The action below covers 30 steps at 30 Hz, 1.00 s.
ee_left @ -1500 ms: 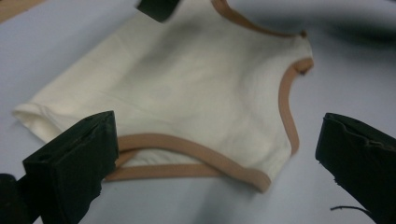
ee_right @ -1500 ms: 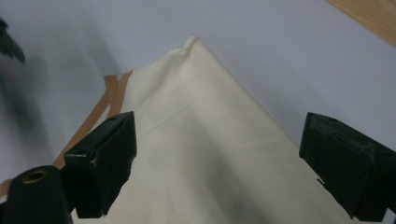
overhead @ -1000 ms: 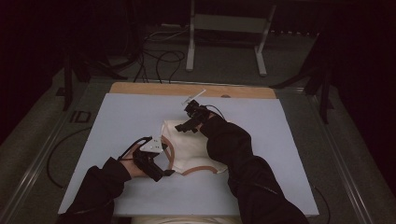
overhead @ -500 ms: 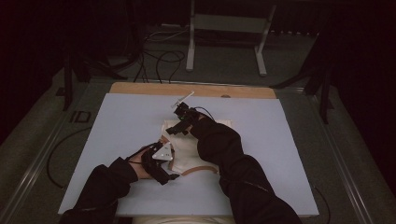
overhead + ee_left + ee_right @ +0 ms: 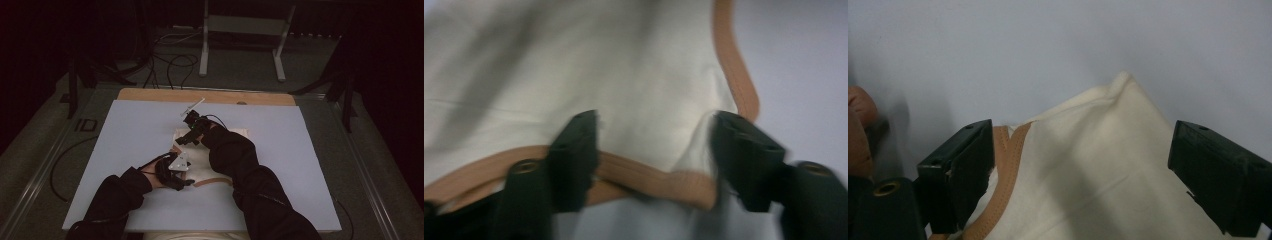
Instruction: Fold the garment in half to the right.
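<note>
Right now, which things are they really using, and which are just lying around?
Being used:
cream cloth with tan trim
left hand-held gripper, open over the trim
right hand-held gripper, open over the cloth
white board underneath

Lying about:
cables on the floor
metal stand behind the table

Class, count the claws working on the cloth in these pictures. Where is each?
2: left claw at the cloth's near tan edge, right claw at its far corner. Both open.
</note>
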Each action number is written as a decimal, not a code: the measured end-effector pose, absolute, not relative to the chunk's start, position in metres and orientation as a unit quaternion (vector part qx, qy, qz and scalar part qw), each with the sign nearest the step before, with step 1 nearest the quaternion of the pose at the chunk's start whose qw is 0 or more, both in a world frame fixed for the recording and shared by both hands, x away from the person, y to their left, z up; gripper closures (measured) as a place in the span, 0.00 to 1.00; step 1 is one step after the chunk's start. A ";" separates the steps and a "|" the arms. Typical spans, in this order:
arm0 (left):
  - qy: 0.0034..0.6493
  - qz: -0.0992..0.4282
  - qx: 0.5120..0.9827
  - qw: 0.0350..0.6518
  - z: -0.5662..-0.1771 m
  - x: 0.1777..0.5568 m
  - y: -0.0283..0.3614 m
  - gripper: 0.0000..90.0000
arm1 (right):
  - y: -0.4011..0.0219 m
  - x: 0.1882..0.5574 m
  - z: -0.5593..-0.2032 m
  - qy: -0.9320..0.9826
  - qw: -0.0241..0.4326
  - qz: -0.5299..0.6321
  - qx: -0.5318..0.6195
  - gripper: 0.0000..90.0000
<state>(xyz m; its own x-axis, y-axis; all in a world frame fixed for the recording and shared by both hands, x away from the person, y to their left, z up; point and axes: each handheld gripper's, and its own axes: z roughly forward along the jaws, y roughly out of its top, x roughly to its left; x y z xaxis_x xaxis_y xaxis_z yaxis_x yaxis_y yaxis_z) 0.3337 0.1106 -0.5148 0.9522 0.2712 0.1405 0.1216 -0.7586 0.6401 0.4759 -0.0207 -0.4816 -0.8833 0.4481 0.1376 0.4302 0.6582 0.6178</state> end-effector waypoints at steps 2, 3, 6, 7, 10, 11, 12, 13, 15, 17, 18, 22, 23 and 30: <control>0.110 0.123 0.929 0.332 -0.515 0.336 0.109 0.55 | -0.020 0.476 -0.481 0.910 0.012 0.336 0.241 0.13; 0.118 0.126 0.927 0.333 -0.515 0.338 0.108 0.57 | -0.020 0.477 -0.479 0.910 0.015 0.338 0.241 0.13; 0.127 0.146 0.924 0.331 -0.515 0.339 0.107 0.75 | -0.020 0.477 -0.478 0.909 0.018 0.340 0.242 0.13; 0.131 0.147 0.923 0.332 -0.516 0.340 0.106 0.81 | -0.019 0.478 -0.476 0.907 0.021 0.345 0.240 0.13; 0.129 0.144 0.923 0.333 -0.516 0.339 0.105 0.88 | -0.019 0.478 -0.473 0.907 0.026 0.345 0.239 0.13; 0.135 0.144 0.921 0.337 -0.514 0.339 0.105 0.89 | -0.018 0.479 -0.472 0.906 0.026 0.348 0.240 0.13; 0.135 0.144 0.921 0.337 -0.514 0.339 0.105 0.90 | -0.018 0.479 -0.472 0.906 0.026 0.348 0.240 0.13; 0.137 0.148 0.918 0.341 -0.513 0.338 0.105 0.91 | -0.018 0.480 -0.471 0.905 0.027 0.350 0.240 0.13; 0.136 0.145 0.918 0.342 -0.512 0.338 0.105 0.91 | -0.018 0.482 -0.472 0.903 0.029 0.353 0.245 0.13; 0.135 0.142 0.919 0.342 -0.511 0.338 0.106 0.91 | -0.018 0.484 -0.472 0.899 0.027 0.362 0.247 0.13; 0.135 0.142 0.919 0.342 -0.511 0.338 0.106 0.91 | -0.018 0.484 -0.472 0.899 0.027 0.362 0.247 0.13; 0.133 0.142 0.921 0.338 -0.513 0.338 0.105 0.91 | -0.015 0.488 -0.472 0.894 0.031 0.366 0.256 0.12; 0.135 0.139 0.921 0.338 -0.514 0.338 0.105 0.91 | -0.012 0.490 -0.473 0.895 0.026 0.366 0.254 0.12; 0.136 0.135 0.921 0.341 -0.515 0.338 0.107 0.91 | 0.000 0.496 -0.477 0.891 0.055 0.371 0.257 0.38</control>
<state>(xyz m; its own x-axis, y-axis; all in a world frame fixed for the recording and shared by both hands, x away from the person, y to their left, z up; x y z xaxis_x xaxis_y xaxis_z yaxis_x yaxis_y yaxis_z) 0.3382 0.1066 -0.5145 0.9265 0.3423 0.1560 0.1583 -0.7311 0.6636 0.4959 0.0005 -0.4769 -0.8619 0.4986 0.0920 0.4167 0.5932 0.6888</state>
